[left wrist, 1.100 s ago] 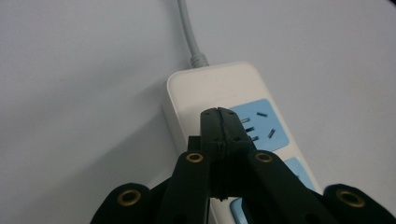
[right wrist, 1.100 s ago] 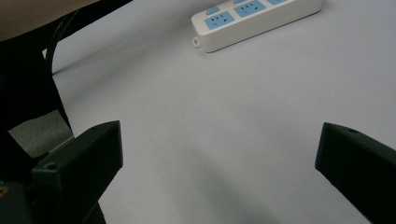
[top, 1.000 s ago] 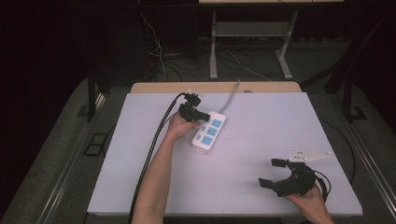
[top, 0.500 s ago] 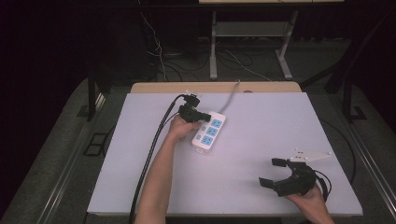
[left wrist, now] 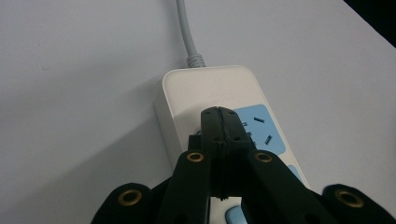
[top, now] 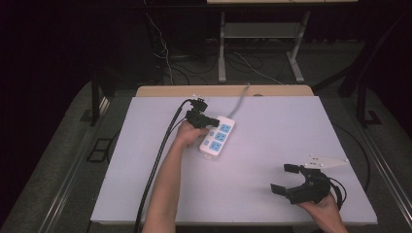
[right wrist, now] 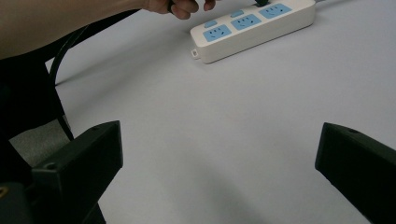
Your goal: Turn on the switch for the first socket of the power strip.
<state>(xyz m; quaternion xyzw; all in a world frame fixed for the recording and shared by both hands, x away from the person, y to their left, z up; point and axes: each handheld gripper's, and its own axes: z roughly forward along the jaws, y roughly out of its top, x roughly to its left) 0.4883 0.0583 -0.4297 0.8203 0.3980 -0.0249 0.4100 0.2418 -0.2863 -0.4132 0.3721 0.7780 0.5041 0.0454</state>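
**Closed left gripper pressing on the power strip's top, near its cord end**

The white power strip lies on the white table, toward the far edge, its grey cord running off over that edge. The left gripper has its jaws pressed together with nothing between them, and the joined tips rest on the strip's top face just beside the blue socket nearest the cord. A small dark part shows at the tips; whether it is a switch I cannot tell. My reading is that the step in hand is a press or poke at that end of the strip. The next move likely calls for a short, straight push without sliding the strip.

The left forearm reaches forward from the near edge, hand just beside the strip. The right gripper hovers low, well apart from the strip toward the near right corner, jaws spread wide and empty, pointed toward the strip.
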